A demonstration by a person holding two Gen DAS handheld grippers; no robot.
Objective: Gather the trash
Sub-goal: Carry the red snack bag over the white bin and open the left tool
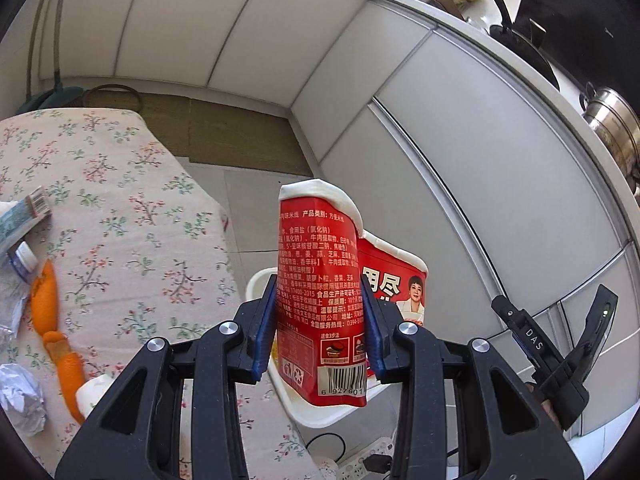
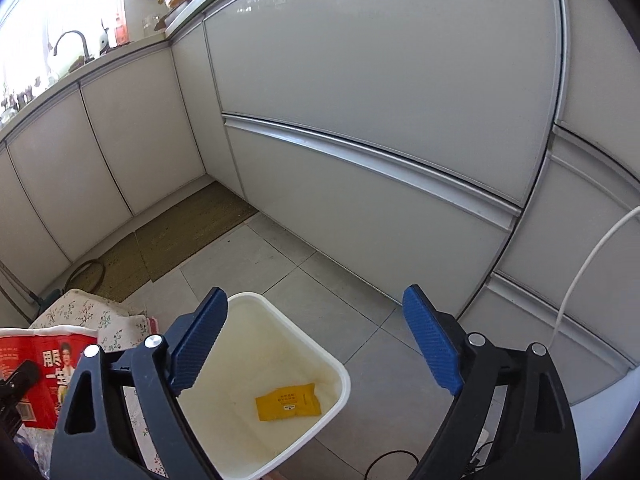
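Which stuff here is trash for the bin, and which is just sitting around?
For the job: red noodle cup squeezed in the left gripper, white bin, yellow packet inside it, crumpled paper.

Just around: steel pot, tap, floor mat.

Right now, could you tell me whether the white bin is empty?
No, a yellow packet lies on the bottom of the bin in the right wrist view.

Both wrist views angle down, close; share white bin [image 2: 280, 380], cabinets [image 1: 460, 168].
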